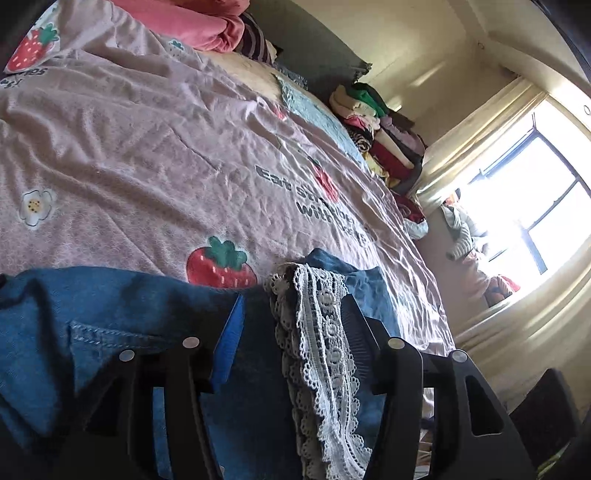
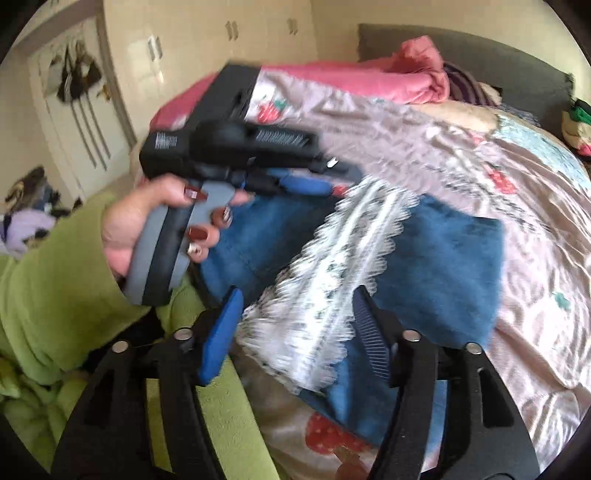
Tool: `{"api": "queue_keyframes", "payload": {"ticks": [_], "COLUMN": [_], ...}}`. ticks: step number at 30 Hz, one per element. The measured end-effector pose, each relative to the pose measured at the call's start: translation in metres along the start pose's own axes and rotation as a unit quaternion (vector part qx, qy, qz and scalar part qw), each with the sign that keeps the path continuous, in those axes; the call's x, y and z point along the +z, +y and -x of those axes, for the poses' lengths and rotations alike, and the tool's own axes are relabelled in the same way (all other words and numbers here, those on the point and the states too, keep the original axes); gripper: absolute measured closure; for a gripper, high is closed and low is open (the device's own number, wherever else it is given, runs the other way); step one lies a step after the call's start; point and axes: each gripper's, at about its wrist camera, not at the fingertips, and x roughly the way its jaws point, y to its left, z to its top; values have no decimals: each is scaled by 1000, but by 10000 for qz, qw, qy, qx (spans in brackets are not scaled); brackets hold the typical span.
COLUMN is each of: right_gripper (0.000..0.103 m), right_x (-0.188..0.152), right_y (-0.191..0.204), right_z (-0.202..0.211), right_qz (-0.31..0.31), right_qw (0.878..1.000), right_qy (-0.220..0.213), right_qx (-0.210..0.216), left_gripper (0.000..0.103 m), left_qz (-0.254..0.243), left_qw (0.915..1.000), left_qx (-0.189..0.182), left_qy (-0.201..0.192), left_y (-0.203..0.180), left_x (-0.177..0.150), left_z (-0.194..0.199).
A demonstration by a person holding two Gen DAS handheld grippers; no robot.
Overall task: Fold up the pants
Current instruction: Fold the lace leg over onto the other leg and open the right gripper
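Blue denim pants [image 1: 92,321] with a white lace strip [image 1: 317,350] lie bunched on the pink strawberry bedspread [image 1: 147,147]. My left gripper [image 1: 291,314] is open, its jaws spread to either side of the lace and denim. In the right wrist view the pants [image 2: 436,258] and the lace strip [image 2: 332,295] lie in front of my right gripper [image 2: 295,325], which is open over the lace. The left gripper [image 2: 332,190], held by a hand in a green sleeve, reaches onto the pants from the left; its fingertips are blurred.
A pink blanket [image 1: 192,22] is heaped at the head of the bed. Stacks of folded clothes [image 1: 373,125] line the far side by the wall. A bright window [image 1: 535,206] is on the right. A wardrobe [image 2: 184,48] and door stand behind.
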Motion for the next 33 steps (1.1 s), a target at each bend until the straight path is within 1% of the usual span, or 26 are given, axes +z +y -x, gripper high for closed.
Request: {"api": "queue_keyframes", "payload": {"ticks": [1,2,3,5,8,10,11,12,13,15,17,18,20,21,22,23,25,26,27,28,29,30,31,32,33], "right_gripper": [44,43,43,42,41,41,41,41,41,41,41,42,73,94,94,94,94,94,94,92,91,88,83,80,75], "right_x": [1,0,0,1,1,10,15,19,22,31,35,37,37,38,38,39,42,43,45,45,44,43,43,42,42], "right_y": [-6,-16,-27,-48,-79,-110,-124,-137,-145,-165,-181,-190,-196,-196,-193,-189,-181,-176,-173,-166,-164,-164,-163,-164,-163], "right_z": [2,5,6,6,7,-1,-5,-10,-17,-30,-42,-55,-73,-79,-79,-77,-78,-82,-85,-90,-90,-91,-90,-87,-83], "right_qz": [-78,-203,-351,-678,-1172,-1462,-1645,-1829,-1961,-2149,-2250,-2301,-2396,-2391,-2329,-2255,-2056,-1869,-1762,-1557,-1480,-1420,-1384,-1378,-1365], "right_qw": [9999,9995,9989,9964,9909,9867,9839,9814,9793,9760,9738,9727,9698,9694,9713,9734,9781,9808,9819,9835,9837,9835,9828,9823,9818], "right_qy": [-38,-79,-92,-95,-96,-90,-74,-24,-32,27,104,249,425,443,398,350,297,357,404,458,473,485,496,494,476], "right_qx": [-79,-208,-310,-498,-655,-698,-697,-574,-489,-349,-324,-138,176,344,283,189,-164,-416,-564,-801,-904,-1006,-1116,-1172,-1235], "left_gripper": [41,34,32,30,30,32,39,60,70,79,83,85,86,87,87,87,87,85,80,75,69,67,67,65,61], "left_qz": [7,21,26,-10,16,55,64,67,102,45,-25,-54,-144,-231,-306,-428,-549,-515,-476,-513,-568,-585,-561,-559,-581], "left_qw": [10000,10000,9999,9997,9992,9987,9986,9986,9984,9979,9980,9982,9985,9984,9980,9967,9939,9934,9931,9918,9905,9903,9908,9908,9901], "left_qx": [8,17,52,153,241,296,307,290,284,414,464,464,466,477,519,661,929,980,1023,1122,1206,1220,1193,1198,1247], "left_qy": [37,63,107,199,328,407,425,441,468,490,424,376,244,195,180,190,246,302,329,327,325,312,299,289,269], "left_y": [0,0,0,-3,-5,-6,-7,-8,-9,-11,-16,-18,-24,-28,-29,-30,-27,-23,-20,-18,-18,-18,-17,-16,-17], "left_x": [1,2,3,6,10,12,13,14,14,15,15,16,20,22,22,22,21,19,17,15,14,13,13,12,11], "left_z": [-3,-6,-10,-20,-32,-38,-39,-40,-42,-45,-42,-39,-33,-30,-30,-32,-39,-44,-48,-49,-48,-47,-43,-41,-36]}}
